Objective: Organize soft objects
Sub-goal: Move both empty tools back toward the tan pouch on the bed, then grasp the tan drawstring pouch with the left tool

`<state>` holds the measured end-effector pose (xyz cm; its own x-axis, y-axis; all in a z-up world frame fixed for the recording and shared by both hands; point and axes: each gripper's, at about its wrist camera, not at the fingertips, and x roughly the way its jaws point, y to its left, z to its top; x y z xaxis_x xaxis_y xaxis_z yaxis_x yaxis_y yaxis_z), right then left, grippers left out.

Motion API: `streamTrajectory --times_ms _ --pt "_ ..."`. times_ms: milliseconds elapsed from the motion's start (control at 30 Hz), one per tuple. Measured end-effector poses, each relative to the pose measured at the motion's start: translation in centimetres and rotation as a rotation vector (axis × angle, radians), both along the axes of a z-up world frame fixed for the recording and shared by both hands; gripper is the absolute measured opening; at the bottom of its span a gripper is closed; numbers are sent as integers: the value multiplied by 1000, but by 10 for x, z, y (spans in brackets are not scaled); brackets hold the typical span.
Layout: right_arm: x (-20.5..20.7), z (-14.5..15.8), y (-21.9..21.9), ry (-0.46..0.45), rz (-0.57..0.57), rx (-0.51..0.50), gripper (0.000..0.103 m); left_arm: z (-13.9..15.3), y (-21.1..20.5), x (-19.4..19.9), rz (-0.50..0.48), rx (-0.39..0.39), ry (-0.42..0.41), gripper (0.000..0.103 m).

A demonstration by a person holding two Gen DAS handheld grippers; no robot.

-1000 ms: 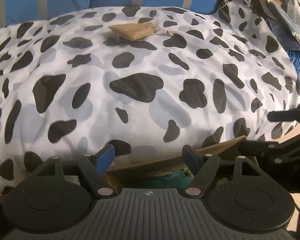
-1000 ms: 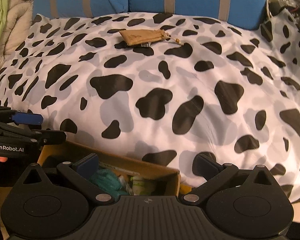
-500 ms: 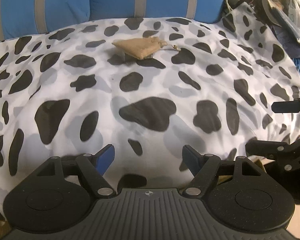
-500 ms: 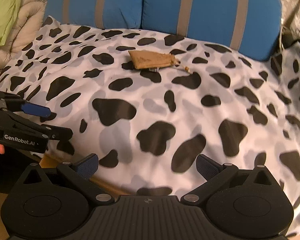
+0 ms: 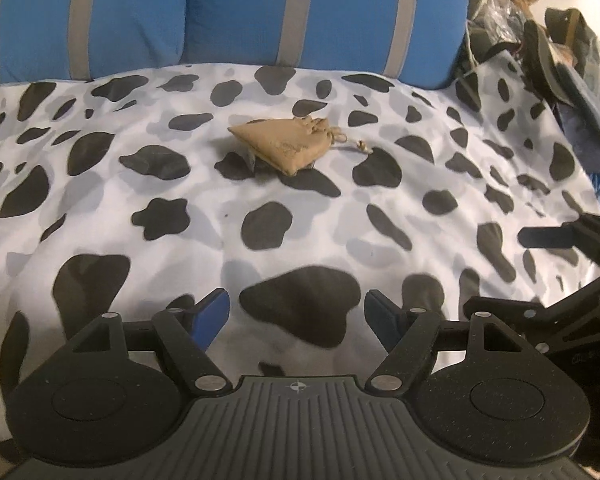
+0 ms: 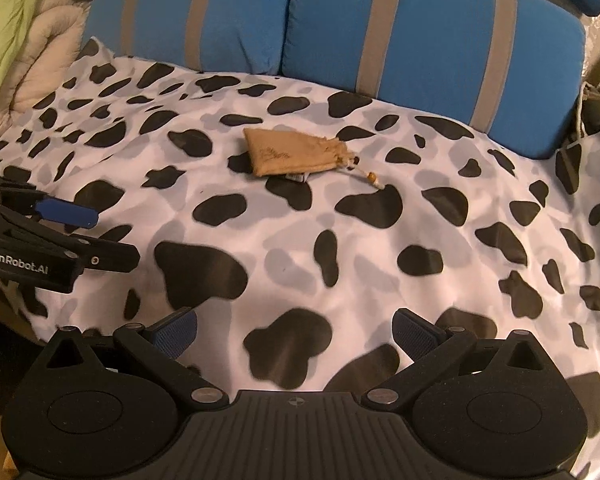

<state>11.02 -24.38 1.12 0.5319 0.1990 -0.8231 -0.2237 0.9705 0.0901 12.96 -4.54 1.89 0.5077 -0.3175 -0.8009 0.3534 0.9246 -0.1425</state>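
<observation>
A tan drawstring pouch (image 5: 286,145) lies on the cow-print bedspread (image 5: 180,184), toward the far middle; it also shows in the right wrist view (image 6: 290,152) with its beaded cord trailing right. A small dark item peeks out from under it. My left gripper (image 5: 296,314) is open and empty, low over the near part of the bedspread. My right gripper (image 6: 294,328) is open and empty, also over the near part. Each gripper shows at the edge of the other's view, the left one (image 6: 66,212) and the right one (image 5: 548,236).
Two blue pillows with grey stripes (image 6: 340,20) stand along the back. A beige quilt and green cloth (image 6: 12,40) are piled at the left. Bags, a plush toy and clutter (image 5: 540,32) sit at the right edge of the bed.
Both grippers have risen and moved forward over the bedspread toward the pouch. The cardboard box at the bed's near edge has dropped out of both views.
</observation>
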Motion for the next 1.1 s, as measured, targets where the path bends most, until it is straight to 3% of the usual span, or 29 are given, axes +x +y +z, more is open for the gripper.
streamTrajectory --times_ms 267,600,833,900,1100 --pt "18 -6 -8 26 -36 29 103 -6 -3 39 38 -67 18 73" --pt "36 -14 -5 37 9 11 103 -23 4 99 142 -189 71 72" --pt "45 -18 -6 50 27 4 103 -48 14 139 230 -368 189 71" --pt "47 -18 -7 55 31 12 103 -58 17 148 265 -430 236 63" --pt "50 -20 -7 78 31 37 103 -87 25 169 371 -600 382 58"
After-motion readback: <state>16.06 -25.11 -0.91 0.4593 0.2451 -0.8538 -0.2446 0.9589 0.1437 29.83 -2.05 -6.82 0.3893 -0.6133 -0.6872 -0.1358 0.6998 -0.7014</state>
